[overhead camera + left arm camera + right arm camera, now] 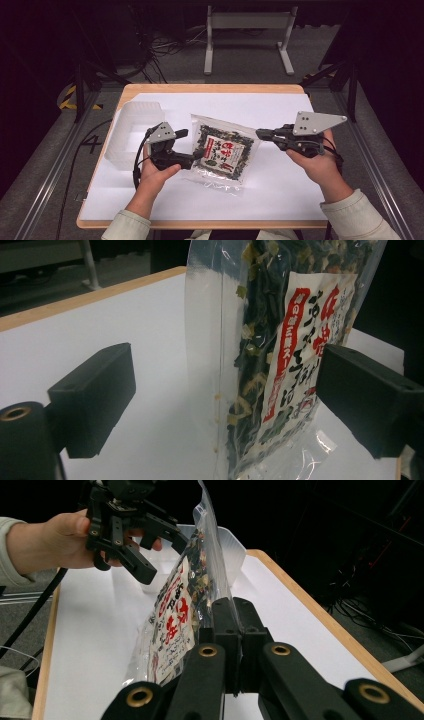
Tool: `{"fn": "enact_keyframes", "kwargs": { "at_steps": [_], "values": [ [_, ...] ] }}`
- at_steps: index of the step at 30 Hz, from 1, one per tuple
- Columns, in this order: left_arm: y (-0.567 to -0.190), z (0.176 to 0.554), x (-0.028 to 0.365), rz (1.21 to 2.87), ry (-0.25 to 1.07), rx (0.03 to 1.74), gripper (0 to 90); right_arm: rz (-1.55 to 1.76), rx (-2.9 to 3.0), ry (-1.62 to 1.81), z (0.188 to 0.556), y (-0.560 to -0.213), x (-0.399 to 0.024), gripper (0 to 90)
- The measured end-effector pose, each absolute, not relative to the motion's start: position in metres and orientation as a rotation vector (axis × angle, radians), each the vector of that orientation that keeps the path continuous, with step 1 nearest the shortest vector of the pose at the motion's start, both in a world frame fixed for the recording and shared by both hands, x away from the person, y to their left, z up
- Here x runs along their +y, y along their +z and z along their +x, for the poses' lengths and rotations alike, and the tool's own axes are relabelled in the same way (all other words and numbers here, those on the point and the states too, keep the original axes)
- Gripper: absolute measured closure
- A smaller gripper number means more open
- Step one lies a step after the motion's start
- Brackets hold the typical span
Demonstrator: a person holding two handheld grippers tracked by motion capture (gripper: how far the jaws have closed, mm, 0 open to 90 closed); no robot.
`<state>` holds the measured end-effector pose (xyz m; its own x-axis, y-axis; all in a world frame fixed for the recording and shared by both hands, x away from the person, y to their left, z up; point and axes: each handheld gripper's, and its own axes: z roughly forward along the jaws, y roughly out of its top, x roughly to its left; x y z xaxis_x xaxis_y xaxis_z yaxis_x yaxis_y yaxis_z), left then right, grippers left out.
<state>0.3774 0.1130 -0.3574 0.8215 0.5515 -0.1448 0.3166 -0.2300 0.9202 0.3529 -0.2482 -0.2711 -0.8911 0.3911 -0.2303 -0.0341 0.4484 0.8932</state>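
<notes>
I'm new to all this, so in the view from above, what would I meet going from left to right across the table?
Clear tub → left gripper → snack bag → right gripper.

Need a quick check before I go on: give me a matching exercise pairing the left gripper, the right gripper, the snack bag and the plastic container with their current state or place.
Things:
1. left gripper
2. right gripper
3. snack bag
4. plastic container

States or places:
A. translucent, sitting at the table's left side, apart from both grippers
B. jaws wide open, one on each side of the bag's edge, not pressing it
C. held off the table by one edge, printed label showing
D. jaws shut, pinching the bag's edge

Pairs: 1-B, 2-D, 3-C, 4-A
</notes>
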Motion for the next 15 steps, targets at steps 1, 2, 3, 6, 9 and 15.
{"fn": "enact_keyframes", "kwargs": {
  "at_steps": [1,2,3,6,9,15],
  "values": [
    [-0.357,0.377,0.113,1.833,0.251,0.649,9.3,0.296,2.300,1.432,0.352,-0.271,-0.248,90.0],
    [-0.357,0.378,0.112,1.827,0.246,0.638,9.5,0.293,2.300,1.432,0.351,-0.271,-0.248,90.0],
    [-0.357,0.377,0.111,1.825,0.239,0.631,10.1,0.291,2.300,1.432,0.350,-0.271,-0.248,90.0],
    [-0.358,0.377,0.108,1.820,0.236,0.616,11.8,0.282,2.295,1.432,0.348,-0.270,-0.247,90.0],
    [-0.359,0.378,0.106,1.804,0.236,0.612,14.2,0.272,2.295,1.433,0.347,-0.271,-0.247,90.0],
    [-0.360,0.380,0.100,1.793,0.215,0.580,22.2,0.266,2.291,1.437,0.346,-0.272,-0.248,90.0]
  ]
}}
